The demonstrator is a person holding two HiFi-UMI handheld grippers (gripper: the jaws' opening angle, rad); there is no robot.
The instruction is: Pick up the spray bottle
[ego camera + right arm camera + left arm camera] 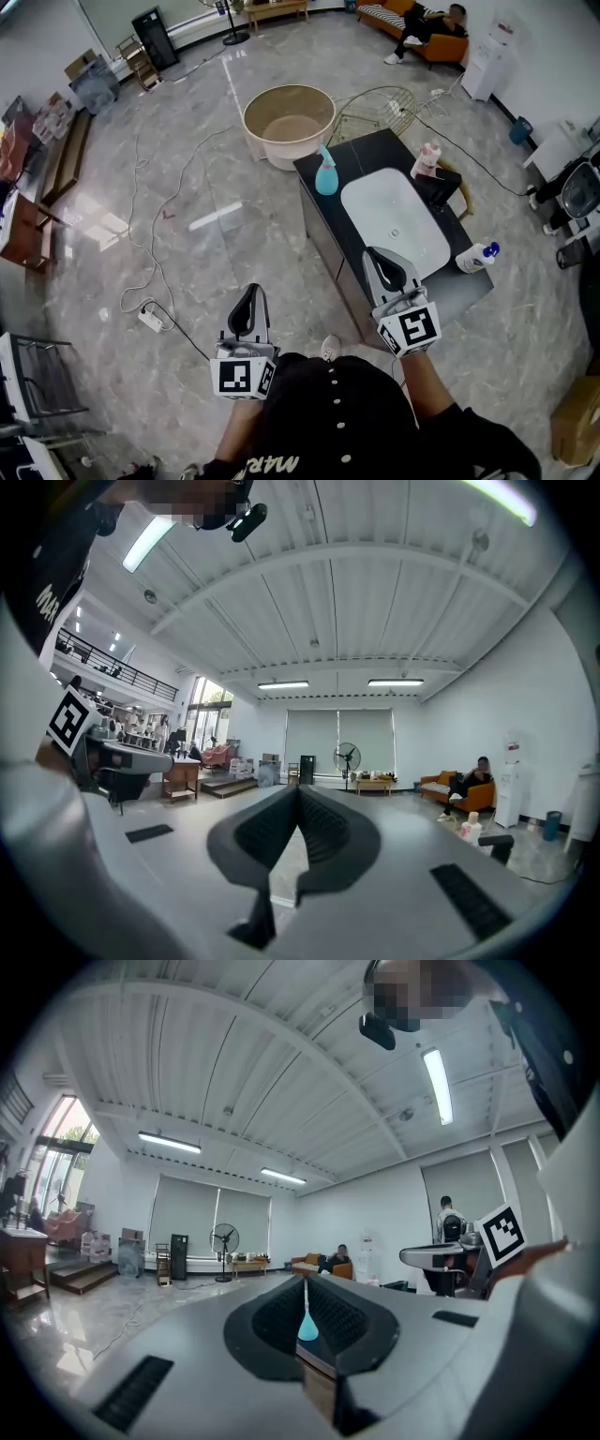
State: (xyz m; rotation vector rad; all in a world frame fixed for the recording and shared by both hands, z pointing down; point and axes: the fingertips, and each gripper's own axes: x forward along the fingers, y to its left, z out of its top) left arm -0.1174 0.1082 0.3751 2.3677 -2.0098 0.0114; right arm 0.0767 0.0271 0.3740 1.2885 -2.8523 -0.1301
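The teal spray bottle stands upright on the far left corner of the black counter, beside the white sink. In the left gripper view a sliver of the bottle shows far off, straight ahead past the jaws. My left gripper hangs over the floor, left of the counter and well short of the bottle, shut and empty. My right gripper is over the sink's near edge, shut on nothing. Both point level, with the jaws together in the left gripper view and the right gripper view.
A white bottle with a blue cap lies at the counter's right edge, and a pink-white bottle stands at its back. A beige tub and a wire basket sit beyond the counter. Cables and a power strip lie on the floor to the left.
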